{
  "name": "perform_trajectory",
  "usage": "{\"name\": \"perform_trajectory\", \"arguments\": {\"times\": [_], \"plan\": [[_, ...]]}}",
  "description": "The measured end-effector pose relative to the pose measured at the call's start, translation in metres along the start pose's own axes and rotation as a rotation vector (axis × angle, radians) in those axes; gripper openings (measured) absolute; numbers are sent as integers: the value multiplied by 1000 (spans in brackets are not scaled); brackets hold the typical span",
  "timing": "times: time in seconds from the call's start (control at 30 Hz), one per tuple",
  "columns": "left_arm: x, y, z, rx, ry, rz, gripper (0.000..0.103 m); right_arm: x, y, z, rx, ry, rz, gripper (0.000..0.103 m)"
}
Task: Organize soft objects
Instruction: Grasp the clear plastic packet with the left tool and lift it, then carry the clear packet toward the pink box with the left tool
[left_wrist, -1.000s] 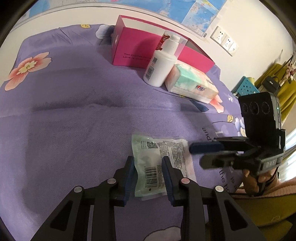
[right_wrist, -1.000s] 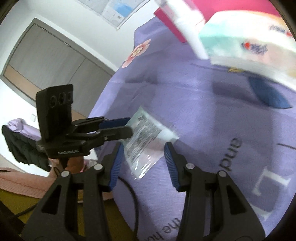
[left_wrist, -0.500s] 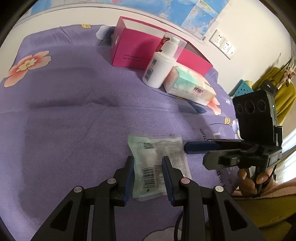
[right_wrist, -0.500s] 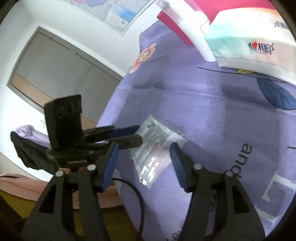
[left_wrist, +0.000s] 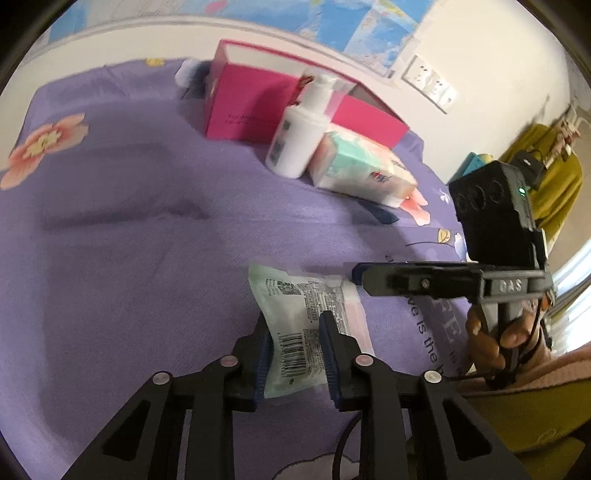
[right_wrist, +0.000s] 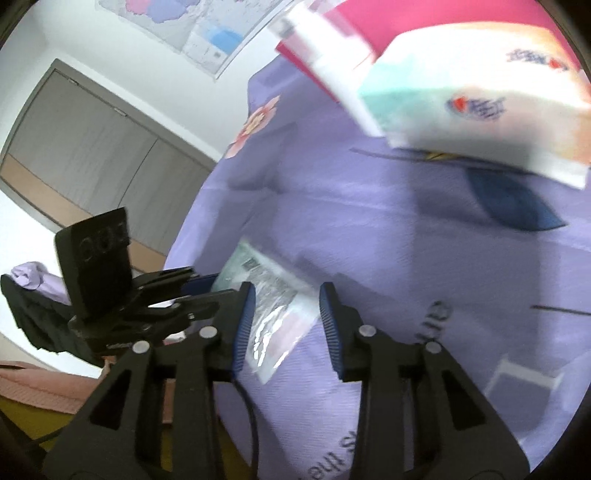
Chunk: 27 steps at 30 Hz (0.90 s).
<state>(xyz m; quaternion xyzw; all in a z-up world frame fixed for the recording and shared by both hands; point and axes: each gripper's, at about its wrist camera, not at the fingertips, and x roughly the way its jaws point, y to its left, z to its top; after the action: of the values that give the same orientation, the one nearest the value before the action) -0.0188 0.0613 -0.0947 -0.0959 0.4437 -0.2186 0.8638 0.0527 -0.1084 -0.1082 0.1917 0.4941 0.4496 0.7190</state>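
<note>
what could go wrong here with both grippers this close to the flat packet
The left gripper pinches only the near barcode end of the flat packet, so the slippery film could slide out or fold when lifted. The right gripper is open, close to the packet's other end; its fingers could bump the left ones. The white bottle stands upright beside the tissue pack and could tip.

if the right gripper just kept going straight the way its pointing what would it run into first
Most likely the flat plastic packet, lying on the purple bedspread between and just beyond the open jaws of the right gripper. The tissue pack sits well beyond; depth is uncertain.
</note>
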Motion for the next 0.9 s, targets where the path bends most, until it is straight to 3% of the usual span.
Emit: {"name": "perform_trajectory", "arguments": {"times": [0.17,0.3,0.5,0.57,0.6,0.67,0.7,0.9], "plan": [[-12,-9,-7,59,-86,20,19,-7,-2,-3,-23,-1,5,49],[-24,-5,-12,61,-165,-42,16,4,11,1,-102,13,6,60],[-29,1,-15,34,-182,-56,15,20,21,2,-173,62,66,60],[-27,2,-14,25,-166,-38,15,21,25,1,-186,68,53,49],[-25,3,-13,16,-157,-39,15,22,23,1,-177,72,55,29],[-21,5,-11,3,-139,-38,16,21,16,-1,-135,84,68,21],[-20,5,-10,2,-134,-37,16,19,14,-1,-129,78,61,10],[-12,0,4,-18,-96,-60,19,-3,14,2,-130,13,16,7]]}}
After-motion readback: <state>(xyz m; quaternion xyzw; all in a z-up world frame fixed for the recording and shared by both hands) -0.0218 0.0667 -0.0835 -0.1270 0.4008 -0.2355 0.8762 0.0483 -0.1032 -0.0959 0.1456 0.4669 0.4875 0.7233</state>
